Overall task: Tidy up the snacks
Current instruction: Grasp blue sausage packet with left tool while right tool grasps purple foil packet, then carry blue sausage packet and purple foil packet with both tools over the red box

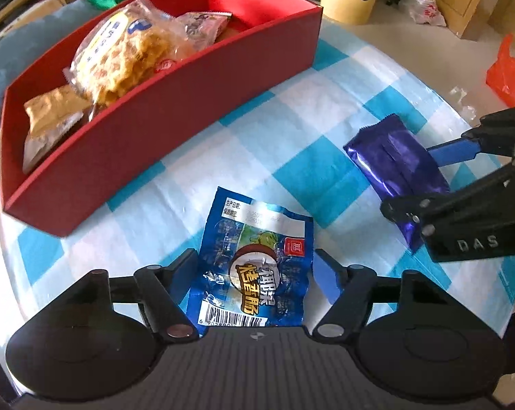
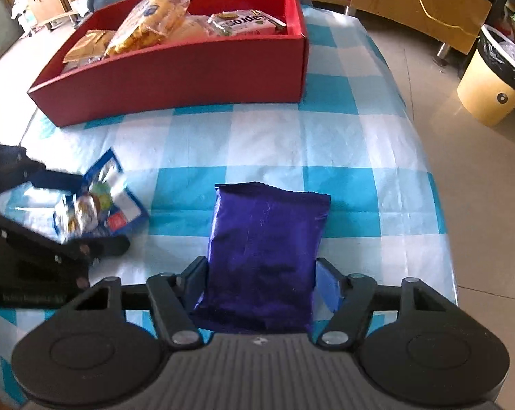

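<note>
Two packs, one between each gripper's fingers

Left gripper (image 1: 255, 270) closes around the blue pack (image 1: 254, 266); right gripper (image 2: 261, 273) squeezes the purple pack (image 2: 266, 256). The red box (image 2: 189, 68) waits at the table's far edge.

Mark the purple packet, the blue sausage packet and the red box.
purple packet (image 2: 264, 256): right wrist view, middle of its foil face.
blue sausage packet (image 1: 254, 259): left wrist view, printed centre.
red box (image 1: 175, 116): left wrist view, near outer wall.

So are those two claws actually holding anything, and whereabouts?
Right gripper clamps the purple packet across its near end. Left gripper straddles the blue sausage packet; whether it grips is unclear.
</note>
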The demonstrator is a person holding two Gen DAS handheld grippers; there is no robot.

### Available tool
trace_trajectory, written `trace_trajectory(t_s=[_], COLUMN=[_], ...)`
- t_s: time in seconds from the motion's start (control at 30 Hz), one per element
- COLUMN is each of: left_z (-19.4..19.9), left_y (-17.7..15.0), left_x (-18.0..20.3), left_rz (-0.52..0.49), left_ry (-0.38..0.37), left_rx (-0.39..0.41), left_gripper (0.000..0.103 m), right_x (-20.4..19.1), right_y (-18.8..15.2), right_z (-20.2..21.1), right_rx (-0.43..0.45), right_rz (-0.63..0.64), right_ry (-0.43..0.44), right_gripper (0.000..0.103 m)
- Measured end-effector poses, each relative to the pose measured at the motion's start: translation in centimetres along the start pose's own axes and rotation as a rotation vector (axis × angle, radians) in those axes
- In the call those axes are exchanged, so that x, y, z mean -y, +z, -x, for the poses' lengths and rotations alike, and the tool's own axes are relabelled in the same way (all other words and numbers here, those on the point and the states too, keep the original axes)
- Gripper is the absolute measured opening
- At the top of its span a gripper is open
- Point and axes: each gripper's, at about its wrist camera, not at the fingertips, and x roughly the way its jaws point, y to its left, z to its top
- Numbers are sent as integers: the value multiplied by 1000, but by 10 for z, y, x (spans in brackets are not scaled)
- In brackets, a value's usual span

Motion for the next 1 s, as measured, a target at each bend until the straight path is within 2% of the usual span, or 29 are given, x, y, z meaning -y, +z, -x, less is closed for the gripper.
trace_trajectory(t_s=[0.27, 1.0], left_z=[4, 46], left_y=[-5, 5], left_x=[-11, -27], left_rz=[72, 155], left_ry=[6, 18], left_rx=[-8, 113], left_gripper=[77, 77], right_x=[-10, -28], right_y=[-2, 30], right_z=[11, 38], right_rx=[38, 149], right_rz=[20, 9], right_ry=[17, 25], right_gripper=[63, 63])
